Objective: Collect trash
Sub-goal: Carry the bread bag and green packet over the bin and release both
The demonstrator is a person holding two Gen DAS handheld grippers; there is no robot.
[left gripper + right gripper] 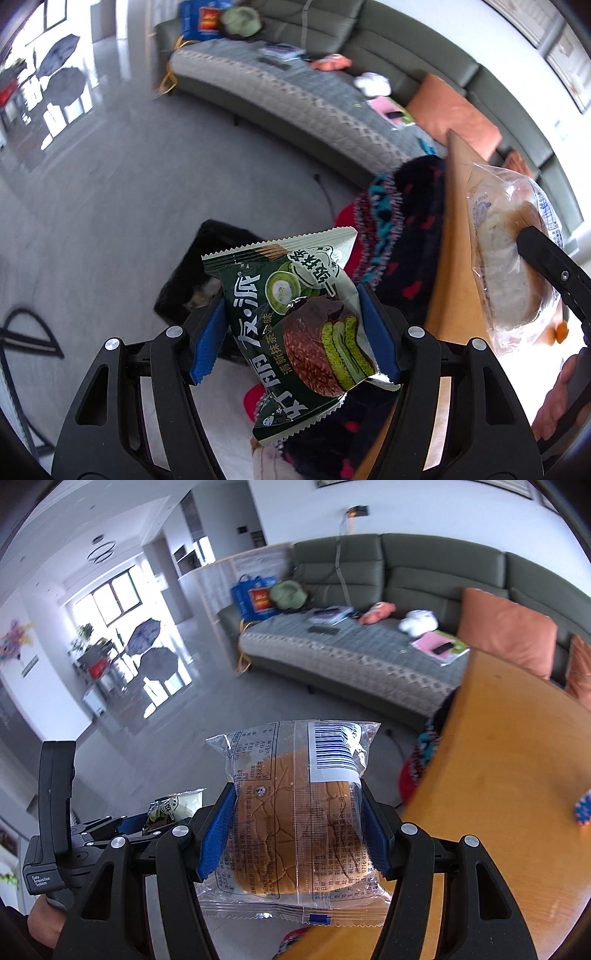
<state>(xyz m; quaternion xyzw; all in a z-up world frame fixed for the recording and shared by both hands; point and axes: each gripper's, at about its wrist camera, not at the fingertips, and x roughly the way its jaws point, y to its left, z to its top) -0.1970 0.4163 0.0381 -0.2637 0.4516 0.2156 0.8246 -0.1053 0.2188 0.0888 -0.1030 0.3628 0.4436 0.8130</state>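
A wooden worktop [498, 775] with an orange-brown surface fills the right side of the right wrist view. Most of its top is bare; a small blue and orange object [583, 810] lies near its right edge, too cropped to identify. A dark knitted cloth [402, 236] with red and turquoise patterns hangs over its left edge. Below lies a grey floor [110, 206], and on it, close to the worktop's edge, stands a black bin [192, 273].

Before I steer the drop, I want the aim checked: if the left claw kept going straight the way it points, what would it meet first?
Probably the black bin on the floor, showing just beyond the left claw and its green snack packet. Depth is unclear.
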